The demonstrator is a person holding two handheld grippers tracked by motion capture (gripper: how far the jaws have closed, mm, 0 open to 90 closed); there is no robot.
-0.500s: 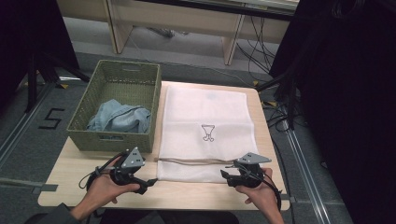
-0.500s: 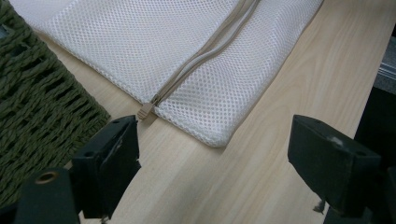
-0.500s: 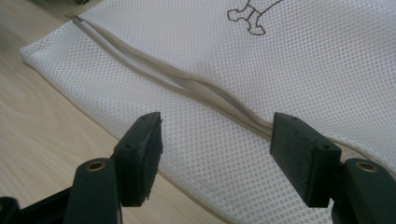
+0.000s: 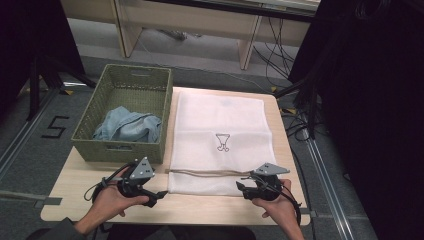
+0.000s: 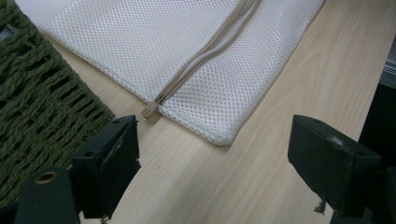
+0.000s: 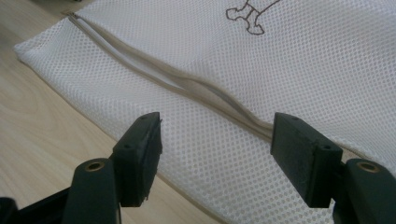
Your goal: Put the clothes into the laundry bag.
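From the high view we see the white mesh laundry bag (image 4: pixel 220 140) lying flat at the middle of the pale wooden table (image 4: pixel 200 207), its beige zipper (image 4: pixel 210 173) running from 9 to 3 o'clock along the near edge. The woven green basket (image 4: pixel 125 117) sits just beside it at 9 o'clock, with a crumpled light blue garment (image 4: pixel 127 126) inside. We hold the left tool (image 4: pixel 150 194) at 7 o'clock of the bag and the right tool (image 4: pixel 243 186) at 5 o'clock. We judge the work barely begun: the bag looks empty, the garment is not yet moved, the zipper not yet gripped.

The left gripper view gives what the high view cannot: the small beige zipper pull (image 5: pixel 150 111) lies at the bag's corner, at 11 o'clock of the left tool's gap, next to the basket wall (image 5: pixel 42 112). Here the left tool (image 5: pixel 215 175) stands wide open over bare table, holding nothing.

The right gripper view shows the zipper (image 6: pixel 187 84) slightly parted and rippled along its length, and a brown printed mark (image 6: pixel 247 16) at 1 o'clock. The right tool (image 6: pixel 217 154) hovers open above the mesh, empty, with the zipper passing near its right jaw.
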